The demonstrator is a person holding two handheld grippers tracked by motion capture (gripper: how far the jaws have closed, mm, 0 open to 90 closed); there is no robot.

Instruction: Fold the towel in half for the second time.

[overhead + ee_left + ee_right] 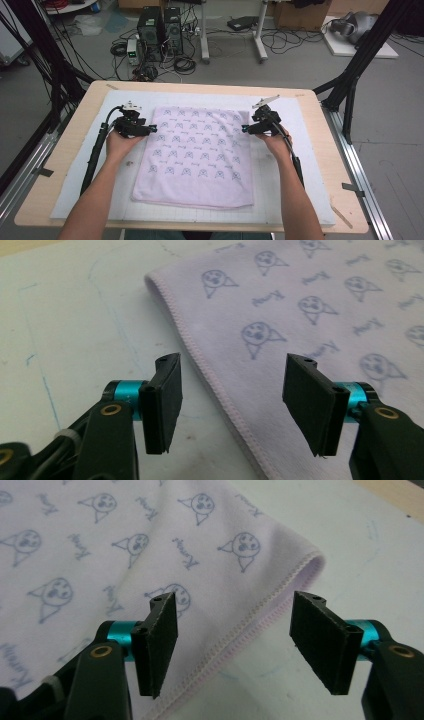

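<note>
1. A towel (195, 155) is laid flat on the white mat (75, 195) in the middle of the tabletop (45, 185). It looks folded, since two layers can be seen at its edge in the right gripper view.

2. The towel is pale pink and soft, with small blue cartoon faces and little words printed in rows. A stitched hem (210, 375) runs along its side.

3. Its long side runs from the near edge of the tabletop to the far edge.

4. The left gripper (152, 129) is held at the towel's left side, close to the far left corner of the towel (152, 280). Its jaws are open, and nothing is pinched yet. In the left gripper view the hem passes right between the two jaws, low down.

5. The right gripper (246, 129) is held at the towel's right side, close to the far right corner of the towel (315, 560). Its jaws are open too, with the hem between them and no cloth pinched.

6. The towel lies between the two grippers, so each is pointed inward at its own side. Both are about equally near.

7. The far part of the towel is likely to be picked up next. For that, each hem must be caught between the pads (162, 640) before the jaws are closed.
</note>
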